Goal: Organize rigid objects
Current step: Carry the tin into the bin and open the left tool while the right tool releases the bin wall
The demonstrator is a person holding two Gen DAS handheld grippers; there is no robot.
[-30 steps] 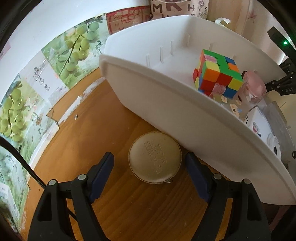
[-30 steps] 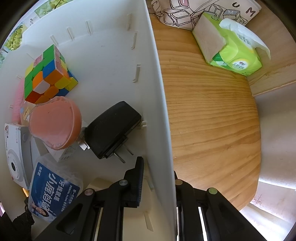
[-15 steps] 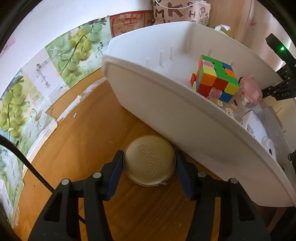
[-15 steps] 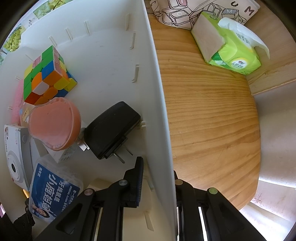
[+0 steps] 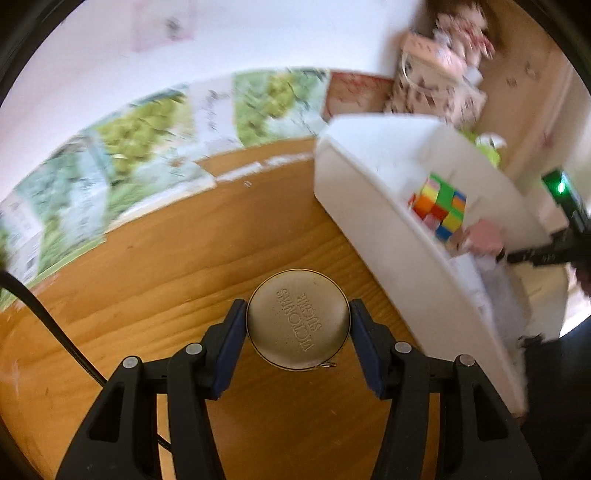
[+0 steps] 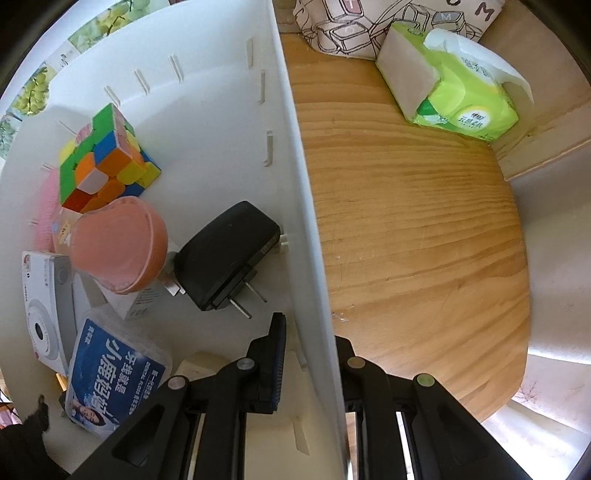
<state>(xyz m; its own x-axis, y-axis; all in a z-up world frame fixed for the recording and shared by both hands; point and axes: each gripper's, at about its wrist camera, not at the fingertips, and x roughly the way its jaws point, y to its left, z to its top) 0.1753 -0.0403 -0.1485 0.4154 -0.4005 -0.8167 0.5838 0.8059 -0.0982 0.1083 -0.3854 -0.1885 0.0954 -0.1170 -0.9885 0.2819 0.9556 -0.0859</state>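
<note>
My left gripper (image 5: pixel 297 334) is shut on a round beige zip case (image 5: pixel 297 318) with embossed lettering, held above the wooden table (image 5: pixel 184 258). To its right stands the white bin (image 5: pixel 399 236), with a colourful puzzle cube (image 5: pixel 441 206) inside. My right gripper (image 6: pixel 309 350) is shut on the bin's side wall (image 6: pixel 299 184), one finger inside and one outside. Inside the bin lie the puzzle cube (image 6: pixel 103 158), a pink jar (image 6: pixel 122 243), a black plug adapter (image 6: pixel 225 254), a white instant camera (image 6: pixel 44 314) and a blue floss box (image 6: pixel 118 376).
A green tissue pack (image 6: pixel 454 85) and a patterned bag (image 6: pixel 369 26) sit at the table's far end. Printed grape posters (image 5: pixel 129 147) line the wall at the left. A black cable (image 5: pixel 48 325) runs across the lower left of the left wrist view.
My left gripper closed on the round case and lifted it off the table, pulling back and rolling. The right gripper stayed clamped on the bin wall.
</note>
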